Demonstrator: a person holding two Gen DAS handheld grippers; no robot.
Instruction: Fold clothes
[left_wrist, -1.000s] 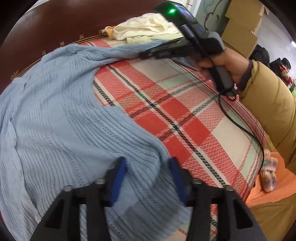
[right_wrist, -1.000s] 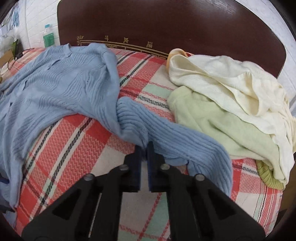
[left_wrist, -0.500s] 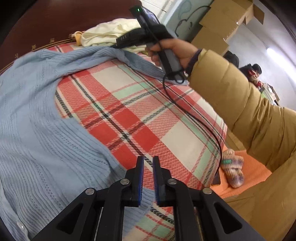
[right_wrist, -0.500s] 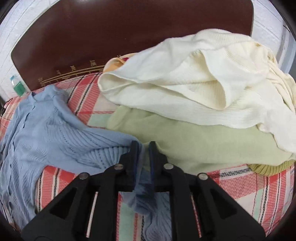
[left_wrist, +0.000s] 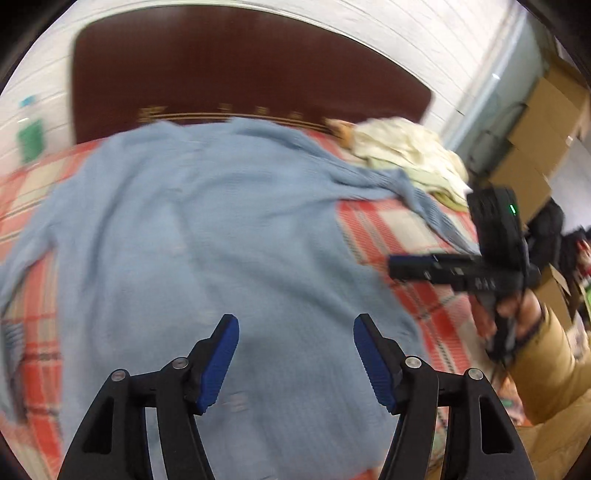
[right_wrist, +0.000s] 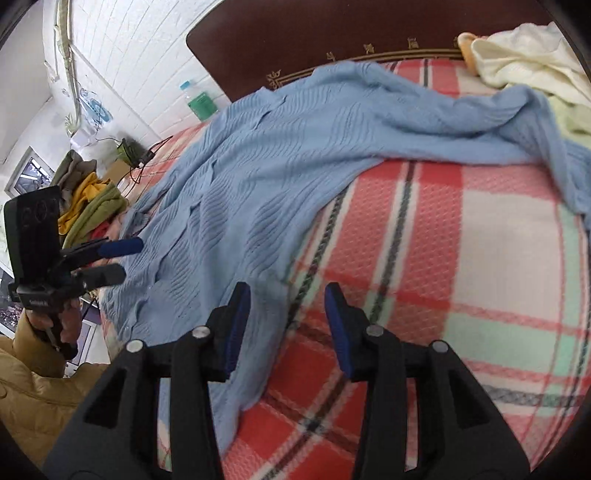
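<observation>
A light blue knit sweater (left_wrist: 207, 236) lies spread face up on the plaid bed. One sleeve (right_wrist: 535, 122) runs out to the right, toward the pile of cream and pale green clothes (right_wrist: 528, 55). My left gripper (left_wrist: 295, 332) hovers open over the sweater's lower body with nothing between its fingers. The right wrist view shows it (right_wrist: 118, 258) at the sweater's left edge. My right gripper (right_wrist: 287, 299) is open above the sweater's right hem, where it meets the blanket. In the blurred left wrist view it (left_wrist: 424, 264) sits side-on at the right, held by a hand in a tan sleeve.
A red, white and green plaid blanket (right_wrist: 480, 258) covers the bed, and a dark wooden headboard (left_wrist: 236, 74) stands behind it. The cream and green clothes (left_wrist: 406, 155) lie at the back right. A bottle (right_wrist: 201, 103), cables and more clothes (right_wrist: 92, 206) are at the left. Cardboard boxes (left_wrist: 546, 122) stand at the right.
Both grippers were shut half a second ago and are now open. The right one let go of the sleeve and drew back to the hem. The left one moved over the sweater's body.
</observation>
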